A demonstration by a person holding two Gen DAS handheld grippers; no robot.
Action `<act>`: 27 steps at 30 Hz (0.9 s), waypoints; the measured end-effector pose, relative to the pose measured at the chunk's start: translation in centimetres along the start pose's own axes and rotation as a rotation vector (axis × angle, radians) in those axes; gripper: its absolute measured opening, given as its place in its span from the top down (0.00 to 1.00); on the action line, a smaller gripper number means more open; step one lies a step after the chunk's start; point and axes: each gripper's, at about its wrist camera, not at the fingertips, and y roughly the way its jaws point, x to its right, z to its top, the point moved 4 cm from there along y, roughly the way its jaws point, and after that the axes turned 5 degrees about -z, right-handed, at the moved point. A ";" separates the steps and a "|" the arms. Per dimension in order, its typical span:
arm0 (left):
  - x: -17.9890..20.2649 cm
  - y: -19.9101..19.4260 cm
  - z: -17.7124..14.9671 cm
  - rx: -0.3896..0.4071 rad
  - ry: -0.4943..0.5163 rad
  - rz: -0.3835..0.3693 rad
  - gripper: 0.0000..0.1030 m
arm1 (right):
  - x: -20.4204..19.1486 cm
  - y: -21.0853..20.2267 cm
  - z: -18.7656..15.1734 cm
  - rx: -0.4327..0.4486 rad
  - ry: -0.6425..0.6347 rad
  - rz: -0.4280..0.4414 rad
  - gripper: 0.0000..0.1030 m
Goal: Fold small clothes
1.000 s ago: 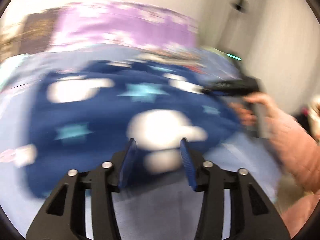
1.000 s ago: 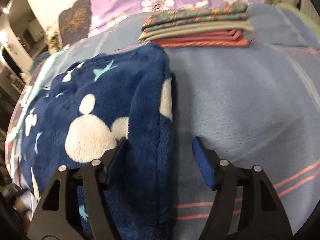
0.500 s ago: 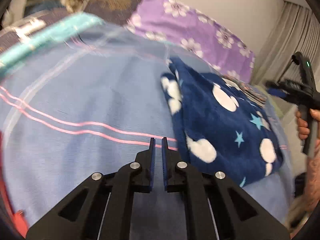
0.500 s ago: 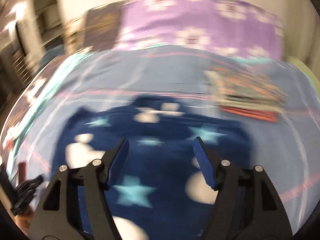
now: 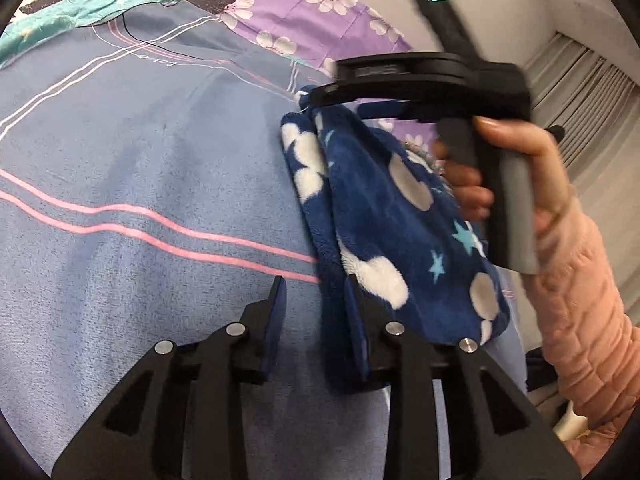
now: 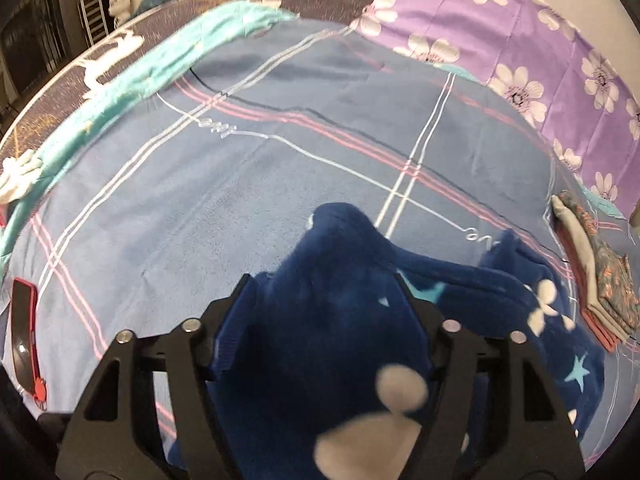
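The blue fleece garment (image 5: pixel 384 216) is lifted off the striped blanket (image 5: pixel 140 160). Beside its edge, the left gripper (image 5: pixel 316 308) is held wide open. The right gripper (image 6: pixel 320 312) is hidden by fleece; its grip cannot be told.

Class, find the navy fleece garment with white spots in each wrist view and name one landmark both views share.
Left wrist view: the navy fleece garment hangs right of centre, its top edge at the right hand-held gripper.
Right wrist view: the garment fills the lower centre, bunched between the fingers.
Shared landmark: the purple flowered cloth at the far edge of the bed.
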 end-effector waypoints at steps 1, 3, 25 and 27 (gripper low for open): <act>0.0 0.0 0.0 0.004 -0.007 0.004 0.70 | -0.2 0.6 -0.1 -0.009 0.001 0.001 0.31; 0.6 -0.6 0.1 0.040 -0.027 -0.027 0.70 | -0.1 1.7 -0.3 -0.027 0.019 0.019 0.31; 2.2 -2.9 -2.3 0.006 0.143 0.065 0.93 | 2.2 -3.0 -0.5 0.194 0.095 0.173 0.50; 3.5 -3.6 -1.6 0.047 0.175 0.040 0.90 | 3.4 -5.8 -1.9 0.258 0.084 0.152 0.50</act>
